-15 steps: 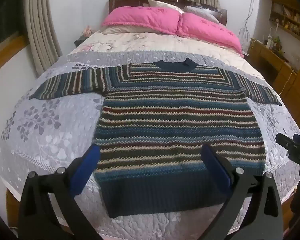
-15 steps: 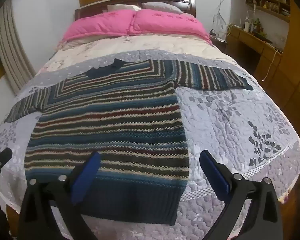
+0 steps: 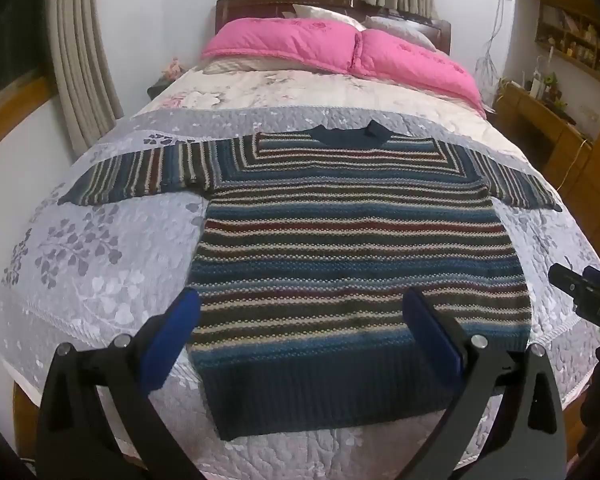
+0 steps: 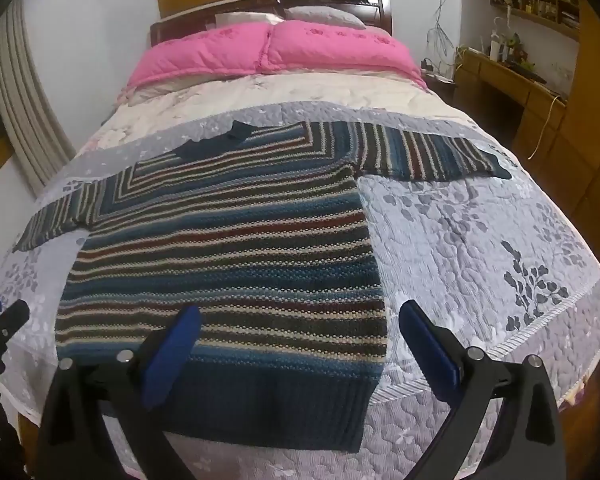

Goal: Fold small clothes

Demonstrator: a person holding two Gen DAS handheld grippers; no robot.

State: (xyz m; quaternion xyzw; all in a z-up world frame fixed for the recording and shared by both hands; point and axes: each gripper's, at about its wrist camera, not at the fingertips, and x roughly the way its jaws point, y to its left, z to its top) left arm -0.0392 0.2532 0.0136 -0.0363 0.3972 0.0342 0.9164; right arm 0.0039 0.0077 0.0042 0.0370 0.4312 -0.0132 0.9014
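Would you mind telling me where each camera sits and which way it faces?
Left wrist view: rides the left hand-held gripper, over the bed's foot, facing the headboard; its open fingers frame the striped sweater; the right hand-held gripper's tip shows at the right edge.
Right wrist view: rides the right hand-held gripper, further right, same heading; open fingers straddle the sweater's right hem corner.
Shared: sweater, pink pillows, grey quilt.
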